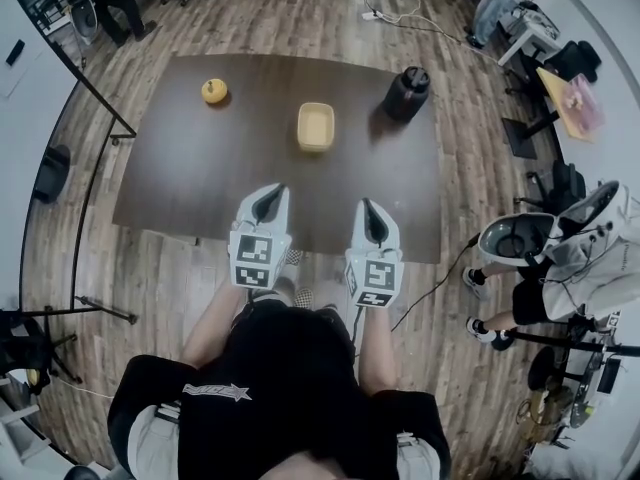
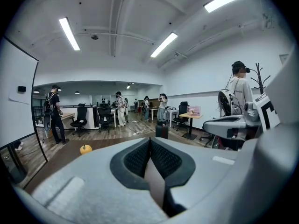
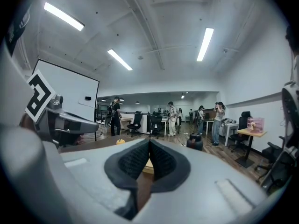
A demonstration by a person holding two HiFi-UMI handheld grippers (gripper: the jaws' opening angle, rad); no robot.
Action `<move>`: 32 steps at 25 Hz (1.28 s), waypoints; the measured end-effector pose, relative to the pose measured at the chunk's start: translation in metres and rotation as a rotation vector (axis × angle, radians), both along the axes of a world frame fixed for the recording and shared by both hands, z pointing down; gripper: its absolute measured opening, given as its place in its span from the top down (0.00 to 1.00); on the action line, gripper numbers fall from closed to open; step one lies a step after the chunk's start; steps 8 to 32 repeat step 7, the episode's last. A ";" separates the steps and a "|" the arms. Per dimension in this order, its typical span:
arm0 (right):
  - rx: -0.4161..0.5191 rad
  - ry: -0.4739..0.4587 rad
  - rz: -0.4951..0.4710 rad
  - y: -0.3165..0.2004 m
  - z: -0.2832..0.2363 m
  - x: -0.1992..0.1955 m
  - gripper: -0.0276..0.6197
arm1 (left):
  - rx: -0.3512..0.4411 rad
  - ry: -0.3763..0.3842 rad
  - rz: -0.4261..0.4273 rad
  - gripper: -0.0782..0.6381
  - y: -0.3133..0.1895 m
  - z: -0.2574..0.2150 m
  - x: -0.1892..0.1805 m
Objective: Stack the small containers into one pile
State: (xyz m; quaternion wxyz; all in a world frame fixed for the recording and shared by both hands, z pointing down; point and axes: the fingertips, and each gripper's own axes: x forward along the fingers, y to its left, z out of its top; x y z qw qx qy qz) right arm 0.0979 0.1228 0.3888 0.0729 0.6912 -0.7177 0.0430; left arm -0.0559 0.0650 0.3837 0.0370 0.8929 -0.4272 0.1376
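Note:
A pale yellow rectangular container (image 1: 315, 126) sits alone near the middle of the dark brown table (image 1: 180, 178). In the right gripper view a strip of the same container (image 3: 147, 165) shows just past the jaws. My left gripper (image 1: 270, 200) hovers over the table's near edge, shut, nothing between its pads (image 2: 149, 143). My right gripper (image 1: 370, 214) is beside it, also shut and empty (image 3: 149, 146). Both point toward the container and stand well short of it.
A small yellow pumpkin-shaped thing (image 1: 214, 91) lies at the table's far left. A black jug (image 1: 406, 93) stands at the far right corner. A whiteboard stand (image 1: 100, 108) is left of the table. People and office chairs stand around the room beyond.

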 end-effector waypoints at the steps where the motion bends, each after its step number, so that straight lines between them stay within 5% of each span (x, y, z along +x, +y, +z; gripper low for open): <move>1: 0.000 -0.001 0.001 -0.001 0.000 0.000 0.95 | 0.000 0.000 0.001 0.88 -0.001 0.000 0.000; 32: 0.006 -0.003 0.000 -0.005 -0.002 0.001 0.95 | 0.001 -0.004 0.012 0.88 -0.003 -0.001 0.004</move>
